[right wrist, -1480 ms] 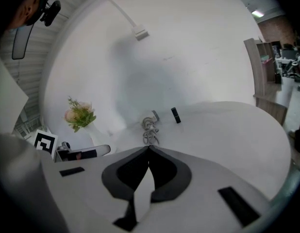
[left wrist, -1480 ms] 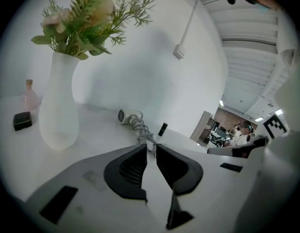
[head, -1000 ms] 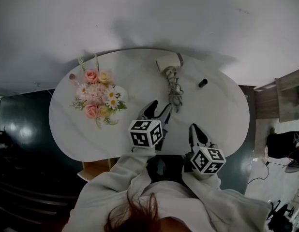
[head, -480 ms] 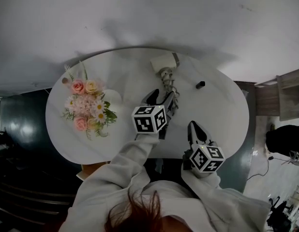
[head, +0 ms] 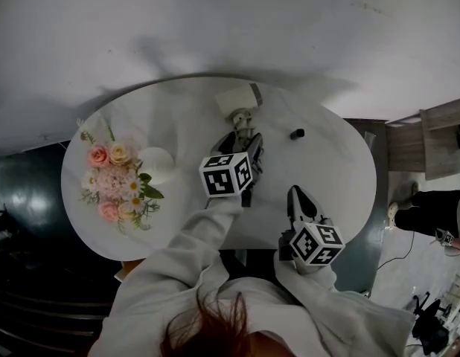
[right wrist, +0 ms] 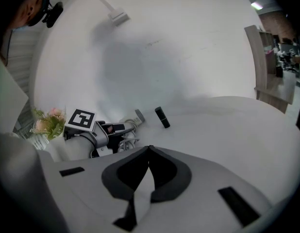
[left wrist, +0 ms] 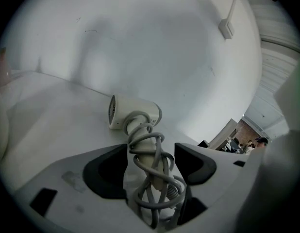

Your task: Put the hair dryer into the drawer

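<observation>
hair dryer (left wrist: pixel 133 111) lies on its side near the top middle of the white table (head: pixel 178 117) in the head view. its cord is coiled round the handle, we take it so that all lifts as one bundle. our left gripper (left wrist: pixel 150 166) straddles that handle, jaws opening, not yet pressing on it. the right gripper (right wrist: pixel 149 148) waits at lower right, jaws together on nothing. no view shows a drawer, and the handle's lower end is cut off behind the left gripper.

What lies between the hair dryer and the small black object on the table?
Nothing: only bare table between hair dryer and small black object, per the head view.
</observation>
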